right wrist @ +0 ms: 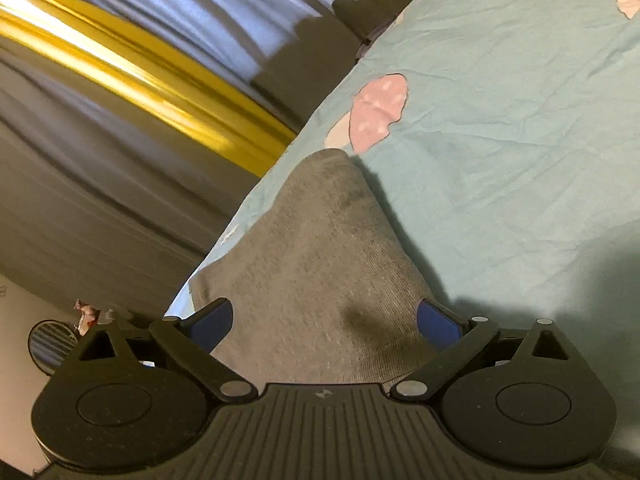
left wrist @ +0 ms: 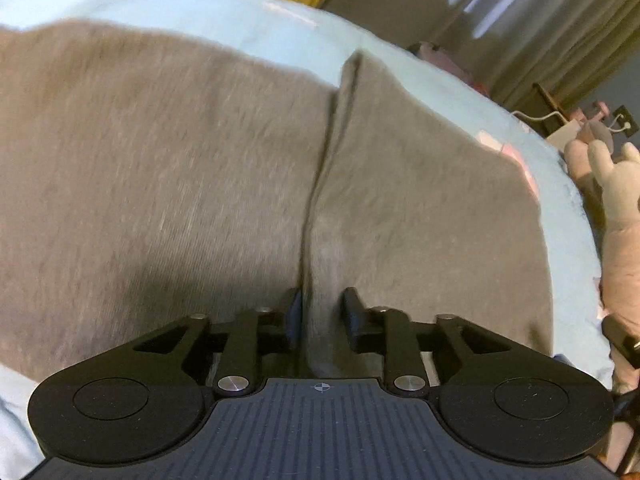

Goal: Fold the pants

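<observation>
Grey pants point(left wrist: 160, 160) lie spread on a bed point(left wrist: 248, 20) with a pale blue sheet. A raised fold ridge runs away from the left hand-held gripper point(left wrist: 322, 312), whose narrowed jaws straddle it; whether they pinch it cannot be told. The right hand-held gripper point(right wrist: 324, 320), released wide, hovers over a tapering end of the pants near the bed's edge. The cloth is soft, ribbed and slightly rumpled.
</observation>
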`<state>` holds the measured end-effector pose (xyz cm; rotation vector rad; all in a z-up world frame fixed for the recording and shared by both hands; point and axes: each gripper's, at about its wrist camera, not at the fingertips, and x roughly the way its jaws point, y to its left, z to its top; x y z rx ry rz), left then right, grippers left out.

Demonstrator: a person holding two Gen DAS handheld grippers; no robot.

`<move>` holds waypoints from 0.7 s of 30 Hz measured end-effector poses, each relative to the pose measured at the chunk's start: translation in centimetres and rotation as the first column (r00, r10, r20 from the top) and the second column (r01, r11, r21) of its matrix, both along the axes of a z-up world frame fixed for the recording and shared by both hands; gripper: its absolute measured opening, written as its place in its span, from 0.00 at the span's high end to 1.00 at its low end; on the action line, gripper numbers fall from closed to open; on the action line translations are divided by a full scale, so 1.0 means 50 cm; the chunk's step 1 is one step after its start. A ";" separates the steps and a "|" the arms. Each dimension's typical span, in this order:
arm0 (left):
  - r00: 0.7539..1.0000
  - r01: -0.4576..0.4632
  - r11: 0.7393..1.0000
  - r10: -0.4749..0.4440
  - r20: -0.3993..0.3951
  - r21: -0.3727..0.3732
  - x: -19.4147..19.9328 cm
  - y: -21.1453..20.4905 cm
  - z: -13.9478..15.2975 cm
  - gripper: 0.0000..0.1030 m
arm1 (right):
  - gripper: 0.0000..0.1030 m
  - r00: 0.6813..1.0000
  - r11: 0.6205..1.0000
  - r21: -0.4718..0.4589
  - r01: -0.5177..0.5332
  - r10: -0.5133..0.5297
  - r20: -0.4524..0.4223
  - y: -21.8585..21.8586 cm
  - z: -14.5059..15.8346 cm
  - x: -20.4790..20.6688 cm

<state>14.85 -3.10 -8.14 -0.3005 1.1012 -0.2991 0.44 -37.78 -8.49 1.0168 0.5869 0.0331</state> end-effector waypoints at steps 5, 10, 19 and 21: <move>0.994 -0.067 0.995 0.073 0.081 -0.074 0.037 0.013 0.037 0.43 | 0.04 1.000 0.999 0.041 0.024 -0.024 0.006 -0.009 -0.010 -0.007; 0.991 -0.070 0.997 0.071 0.111 -0.013 0.133 -0.035 0.042 0.37 | 0.04 0.999 0.998 0.044 0.036 -0.035 -0.007 -0.011 -0.018 0.008; 0.940 0.064 0.955 -0.154 0.304 0.289 0.137 -0.131 0.073 0.82 | 0.04 0.993 0.994 0.074 0.075 -0.068 -0.094 -0.027 -0.050 0.030; 0.948 0.061 0.910 -0.181 0.261 0.409 0.138 -0.133 0.054 0.69 | 0.04 0.994 0.996 0.063 0.068 -0.062 -0.095 -0.025 -0.051 0.036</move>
